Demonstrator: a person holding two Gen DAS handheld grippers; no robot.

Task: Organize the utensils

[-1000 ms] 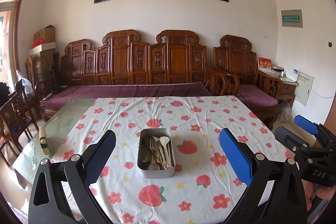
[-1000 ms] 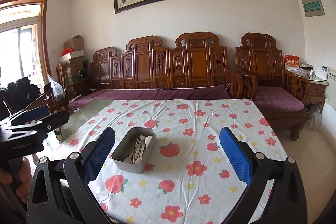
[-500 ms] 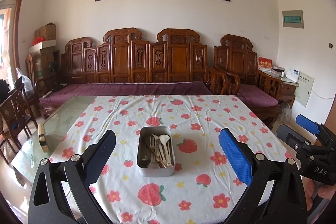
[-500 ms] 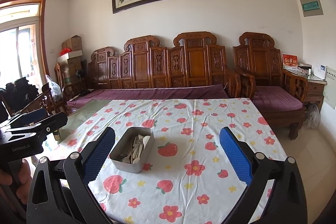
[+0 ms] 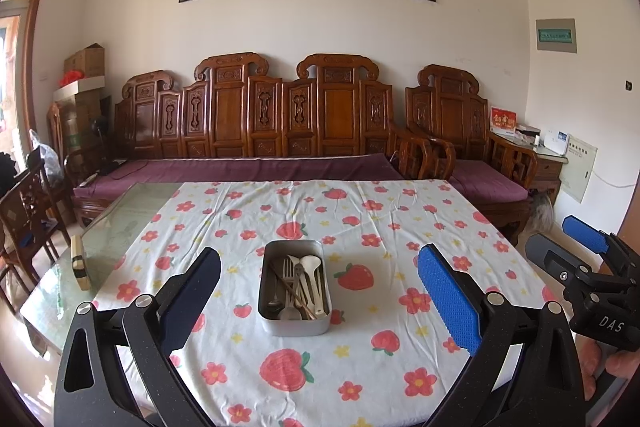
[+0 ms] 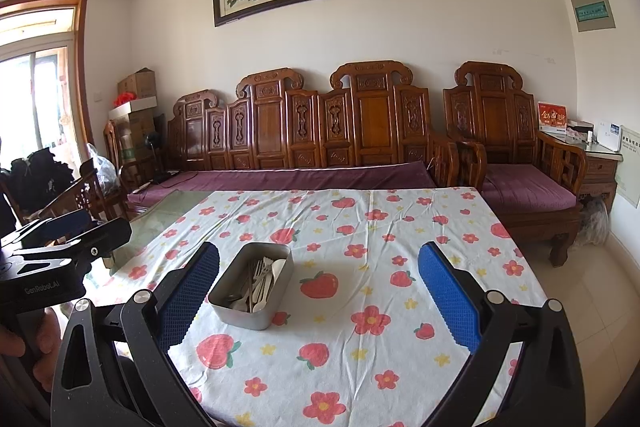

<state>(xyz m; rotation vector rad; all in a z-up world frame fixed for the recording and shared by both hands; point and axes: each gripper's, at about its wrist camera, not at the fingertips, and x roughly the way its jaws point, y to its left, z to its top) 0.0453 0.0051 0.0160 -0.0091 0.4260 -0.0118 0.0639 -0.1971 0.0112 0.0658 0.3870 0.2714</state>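
A metal tin (image 5: 295,323) stands on the flowered tablecloth (image 5: 400,227). It holds several utensils (image 5: 298,283): forks, white spoons, a metal spoon and chopsticks. My left gripper (image 5: 320,291) is open and empty, held back over the table's near edge with the tin between its fingers in the view. My right gripper (image 6: 320,291) is open and empty, to the right of the tin (image 6: 240,313), which holds the utensils (image 6: 258,285). Each gripper shows at the edge of the other's view: the right one (image 5: 572,251) and the left one (image 6: 68,231).
The glass tabletop (image 5: 120,223) is bare on the left, with a small wooden block (image 5: 79,263) on it. A carved wooden sofa (image 5: 256,131) stands behind the table, chairs (image 5: 28,211) at the left, a side table (image 5: 548,163) at the right.
Both grippers have drifted a little; the tin sits slightly higher and more central in both views. Nothing on the table has moved.
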